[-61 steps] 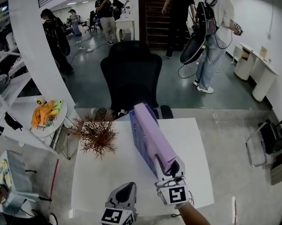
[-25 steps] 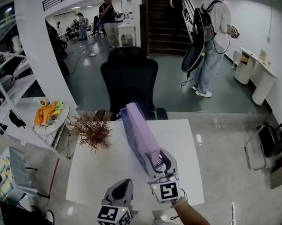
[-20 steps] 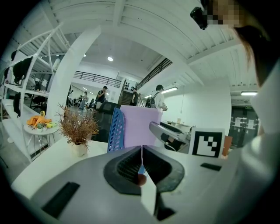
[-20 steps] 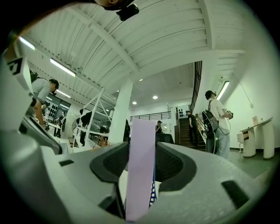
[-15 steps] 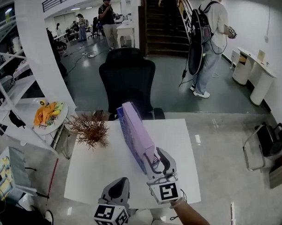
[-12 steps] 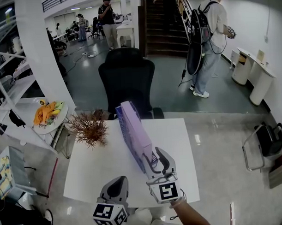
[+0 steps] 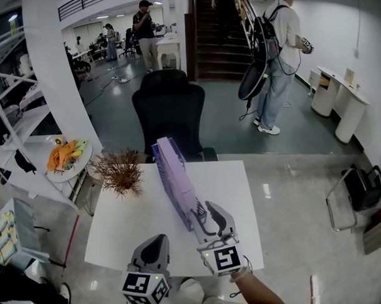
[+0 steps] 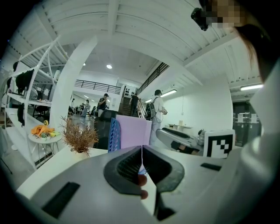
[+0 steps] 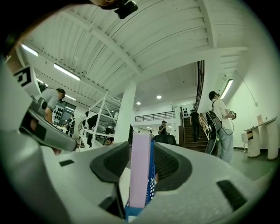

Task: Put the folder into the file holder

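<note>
Head view: left gripper hovering over white table's near edge, jaws pressed together, empty. Right gripper clamping lilac folder and blue file holder together at their near end, folder standing upright inside holder. Dried plant sitting beyond, left.

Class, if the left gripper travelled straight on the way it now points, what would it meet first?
Probably the purple folder standing in the blue file holder: both sit dead ahead of the left gripper in its own view. Depth is uncertain.
</note>
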{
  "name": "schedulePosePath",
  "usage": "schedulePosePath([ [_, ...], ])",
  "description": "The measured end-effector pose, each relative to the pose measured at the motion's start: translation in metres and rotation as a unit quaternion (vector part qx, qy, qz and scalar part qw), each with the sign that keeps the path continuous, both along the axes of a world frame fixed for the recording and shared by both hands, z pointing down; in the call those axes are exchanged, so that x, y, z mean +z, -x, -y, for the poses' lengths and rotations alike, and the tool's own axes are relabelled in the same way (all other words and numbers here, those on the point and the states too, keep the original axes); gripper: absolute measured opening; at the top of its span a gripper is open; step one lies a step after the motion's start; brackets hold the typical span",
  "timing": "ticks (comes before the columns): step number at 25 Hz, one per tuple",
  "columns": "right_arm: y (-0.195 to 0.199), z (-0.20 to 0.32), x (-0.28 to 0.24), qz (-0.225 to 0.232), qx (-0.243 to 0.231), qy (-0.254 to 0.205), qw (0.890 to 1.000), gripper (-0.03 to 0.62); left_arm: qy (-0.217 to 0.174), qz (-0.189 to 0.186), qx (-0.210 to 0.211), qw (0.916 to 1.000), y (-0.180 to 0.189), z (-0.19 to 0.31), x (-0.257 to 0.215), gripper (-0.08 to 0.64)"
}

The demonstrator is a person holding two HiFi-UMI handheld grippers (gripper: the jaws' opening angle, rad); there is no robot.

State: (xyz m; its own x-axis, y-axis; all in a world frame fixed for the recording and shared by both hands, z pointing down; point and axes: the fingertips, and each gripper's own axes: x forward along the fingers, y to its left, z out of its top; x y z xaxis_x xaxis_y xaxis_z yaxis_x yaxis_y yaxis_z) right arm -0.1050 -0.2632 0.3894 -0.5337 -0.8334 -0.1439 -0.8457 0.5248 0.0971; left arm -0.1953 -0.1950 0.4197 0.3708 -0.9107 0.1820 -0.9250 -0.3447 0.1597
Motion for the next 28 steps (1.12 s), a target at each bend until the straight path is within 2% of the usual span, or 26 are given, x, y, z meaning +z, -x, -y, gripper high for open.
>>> schedulePosePath([
  [28,-0.063,-0.09,-0.009,-0.006,-0.029,0.024,0.999,0.046,-0.041,0.018,-0.029,0.9986,-0.05,-0.075,-0.034,0.006],
])
